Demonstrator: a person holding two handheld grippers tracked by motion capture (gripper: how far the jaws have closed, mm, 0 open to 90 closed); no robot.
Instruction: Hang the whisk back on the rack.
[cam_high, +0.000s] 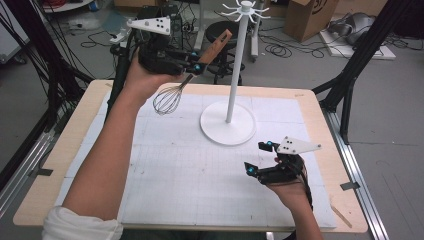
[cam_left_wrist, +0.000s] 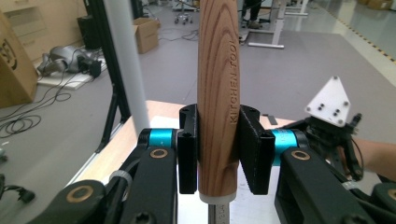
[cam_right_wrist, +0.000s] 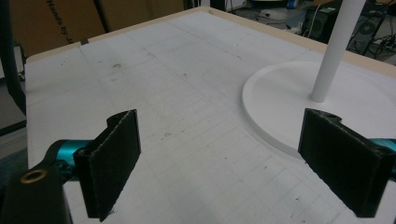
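A whisk (cam_high: 168, 98) with a wooden handle (cam_left_wrist: 218, 93) and a wire head hangs in the air over the table's far left. My left gripper (cam_high: 196, 62) is shut on the handle, which is stamped "KITCHEN TOOL" and stands up between the jaws. A white hook stand (cam_high: 237, 60) rises from a round base (cam_high: 227, 125) at the table's middle back, and its pole (cam_left_wrist: 127, 65) passes just left of the handle. My right gripper (cam_high: 259, 157) rests low at the front right, open and empty, with the stand's base (cam_right_wrist: 280, 100) just ahead of it.
A white gridded mat (cam_high: 200, 170) covers the wooden table (cam_high: 80, 120). Black tripod legs (cam_high: 350, 75) stand by the right edge. Cardboard boxes (cam_high: 310, 17), a stool (cam_high: 222, 32) and cables lie on the floor beyond the table.
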